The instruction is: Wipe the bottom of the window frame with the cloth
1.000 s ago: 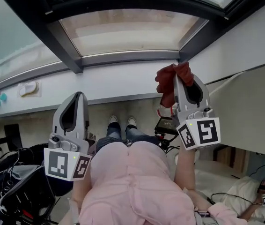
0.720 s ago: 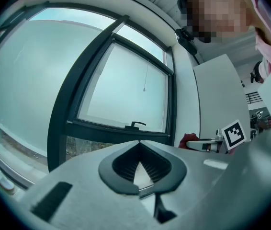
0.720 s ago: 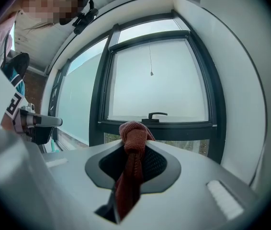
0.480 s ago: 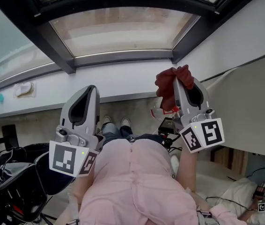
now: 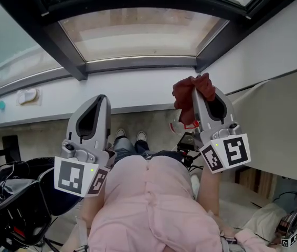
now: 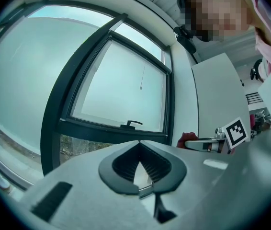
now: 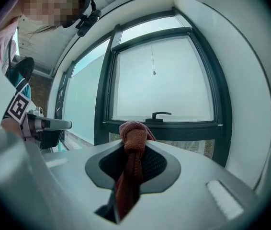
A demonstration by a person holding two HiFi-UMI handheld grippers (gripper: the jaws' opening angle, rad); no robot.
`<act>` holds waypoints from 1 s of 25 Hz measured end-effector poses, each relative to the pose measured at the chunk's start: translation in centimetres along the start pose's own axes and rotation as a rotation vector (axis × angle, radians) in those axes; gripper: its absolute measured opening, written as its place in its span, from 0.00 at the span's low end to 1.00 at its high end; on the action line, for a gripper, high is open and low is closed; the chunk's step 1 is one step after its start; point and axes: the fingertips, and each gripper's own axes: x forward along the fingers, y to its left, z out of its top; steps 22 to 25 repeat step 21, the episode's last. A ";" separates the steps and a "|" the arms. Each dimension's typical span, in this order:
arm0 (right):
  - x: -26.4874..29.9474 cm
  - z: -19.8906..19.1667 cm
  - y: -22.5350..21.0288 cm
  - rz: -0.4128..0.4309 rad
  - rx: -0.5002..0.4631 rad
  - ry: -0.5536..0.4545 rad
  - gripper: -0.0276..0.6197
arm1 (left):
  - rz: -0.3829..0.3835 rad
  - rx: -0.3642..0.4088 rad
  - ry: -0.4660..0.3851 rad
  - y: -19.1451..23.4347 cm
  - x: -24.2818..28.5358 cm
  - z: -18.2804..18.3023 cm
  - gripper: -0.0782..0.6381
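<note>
Cloth (image 5: 184, 96) sits bunched in the clenched right gripper (image 5: 197, 91), short of the window frame (image 5: 138, 63) — best to press the wad flat on the bottom rail, then drag steadily along it. The left gripper (image 5: 104, 100) is closed on nothing.

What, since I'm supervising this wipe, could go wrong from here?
The cloth is only a small knotted wad at the right gripper tips, so the hard jaws may scrape the bottom frame. The window handle sits just above that rail and could snag the cloth.
</note>
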 end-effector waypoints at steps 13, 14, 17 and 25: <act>0.6 -0.1 0.9 0.003 -0.007 0.007 0.15 | 0.013 -0.001 -0.005 1.1 -0.7 0.3 0.11; 0.6 -0.1 0.9 0.001 -0.008 0.007 0.15 | 0.012 -0.001 -0.006 1.1 -0.8 0.3 0.11; 0.6 0.0 0.9 -0.005 -0.011 0.010 0.15 | 0.010 -0.003 -0.008 1.2 -0.9 0.4 0.11; 0.6 0.0 1.1 -0.011 -0.011 0.016 0.15 | 0.008 -0.005 -0.007 1.4 -1.0 0.5 0.11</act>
